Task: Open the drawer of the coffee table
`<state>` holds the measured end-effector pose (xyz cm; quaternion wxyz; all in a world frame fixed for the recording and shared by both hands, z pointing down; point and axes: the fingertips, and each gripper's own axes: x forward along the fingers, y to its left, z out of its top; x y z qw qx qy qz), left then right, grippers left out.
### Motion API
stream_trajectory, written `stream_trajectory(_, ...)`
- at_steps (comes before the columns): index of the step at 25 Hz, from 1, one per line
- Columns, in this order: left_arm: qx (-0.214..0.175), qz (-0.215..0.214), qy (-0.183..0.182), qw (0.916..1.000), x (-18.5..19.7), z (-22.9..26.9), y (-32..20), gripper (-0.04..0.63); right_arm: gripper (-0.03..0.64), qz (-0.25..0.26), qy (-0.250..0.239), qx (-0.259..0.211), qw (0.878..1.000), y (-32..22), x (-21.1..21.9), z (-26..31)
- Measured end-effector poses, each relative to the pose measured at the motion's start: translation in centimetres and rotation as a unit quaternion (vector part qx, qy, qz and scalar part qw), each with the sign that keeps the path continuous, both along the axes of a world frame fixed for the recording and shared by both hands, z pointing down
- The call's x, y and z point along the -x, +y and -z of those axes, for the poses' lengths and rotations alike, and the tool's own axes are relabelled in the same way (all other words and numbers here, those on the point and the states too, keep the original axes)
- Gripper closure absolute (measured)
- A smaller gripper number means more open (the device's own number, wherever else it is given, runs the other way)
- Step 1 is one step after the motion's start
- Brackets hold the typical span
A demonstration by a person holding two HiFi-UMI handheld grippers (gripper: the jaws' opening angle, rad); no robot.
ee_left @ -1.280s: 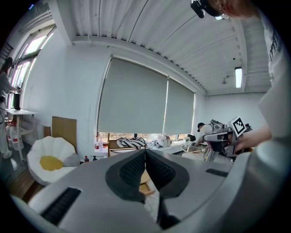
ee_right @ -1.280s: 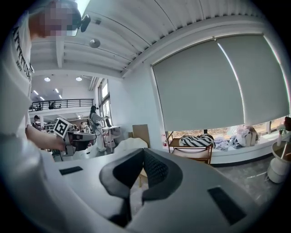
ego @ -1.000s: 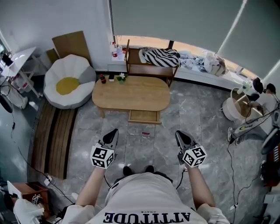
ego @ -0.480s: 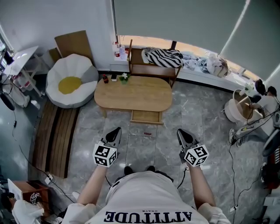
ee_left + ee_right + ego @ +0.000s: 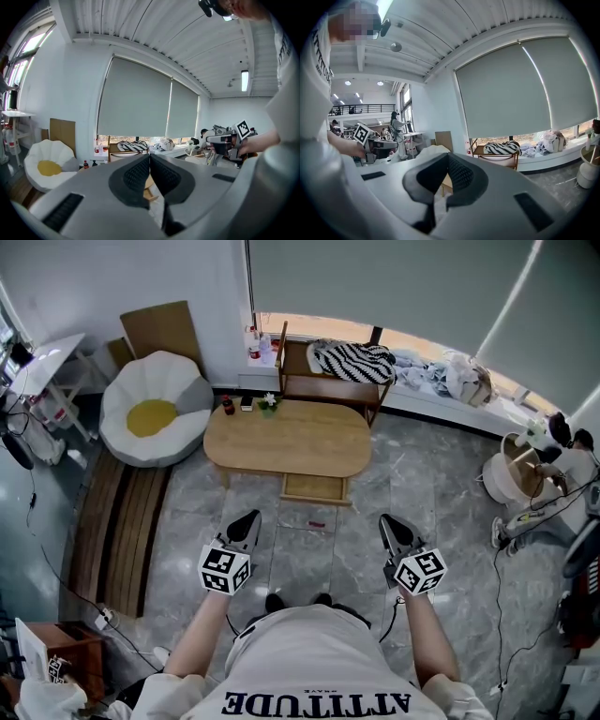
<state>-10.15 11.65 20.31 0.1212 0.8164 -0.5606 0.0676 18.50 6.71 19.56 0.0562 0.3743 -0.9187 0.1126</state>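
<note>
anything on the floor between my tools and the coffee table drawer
Almost nothing: only a small red object lies on the grey marble floor just in front of the light wooden drawer, ahead of the left tool and right tool. Both tools are shut and empty.

coffee table (image 5: pixel 287 438) hides the rear of its drawer (image 5: pixel 315 487); small red floor item (image 5: pixel 312 524) unidentifiable.

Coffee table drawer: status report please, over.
Grippers: left gripper and right gripper shut, empty, short of coffee table. Drawer appears pulled out. Small red item on floor before it.
</note>
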Motion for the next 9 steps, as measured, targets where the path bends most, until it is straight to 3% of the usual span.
stream_trajectory(9,0.000,-0.002,-0.001,1.0000,-0.1,-0.5,0.7,0.575,0.600,-0.018,-0.007,0.001,1.000,0.4,-1.2,-0.1)
